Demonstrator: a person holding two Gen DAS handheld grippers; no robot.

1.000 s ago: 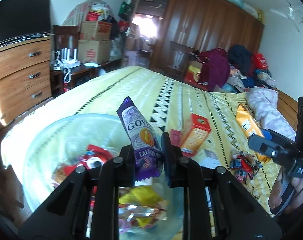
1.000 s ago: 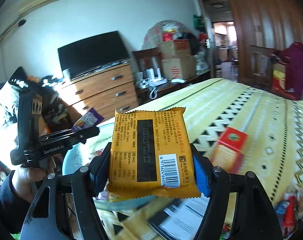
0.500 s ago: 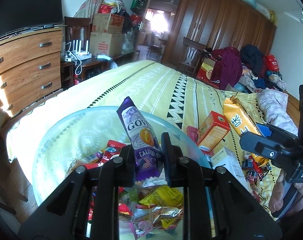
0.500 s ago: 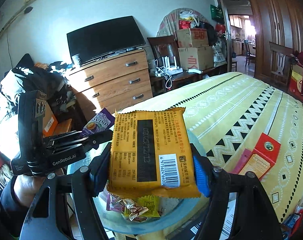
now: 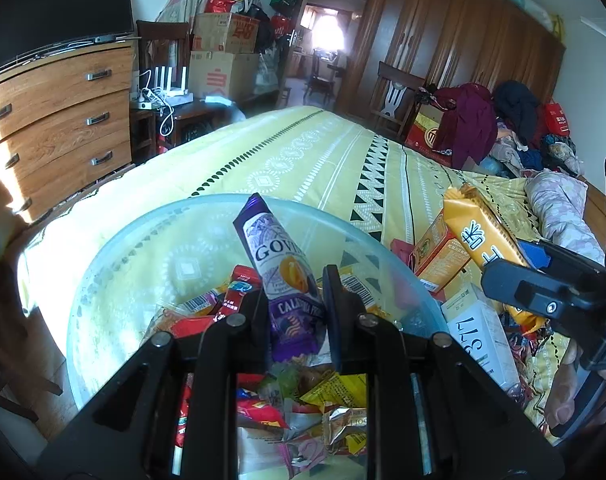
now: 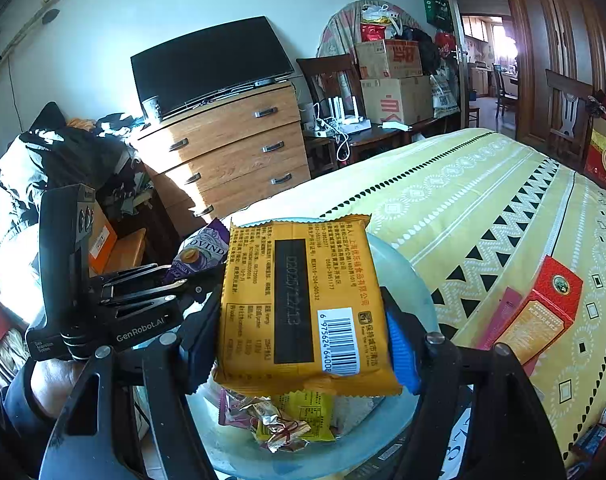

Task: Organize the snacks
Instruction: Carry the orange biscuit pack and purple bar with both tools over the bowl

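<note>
dresser (image 6: 231, 148) | television (image 6: 211, 68) | cardboard boxes (image 6: 395, 76) | wardrobe (image 5: 463, 44) | chair (image 5: 395, 96)

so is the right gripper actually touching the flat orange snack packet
Touching. The right wrist view shows the right gripper with both pads pressed against the edges of the orange snack packet, holding it above the clear bowl.

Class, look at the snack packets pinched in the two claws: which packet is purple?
The slim purple packet in the left claw, held over the clear bowl. The right claw holds a wide orange packet instead.
</note>
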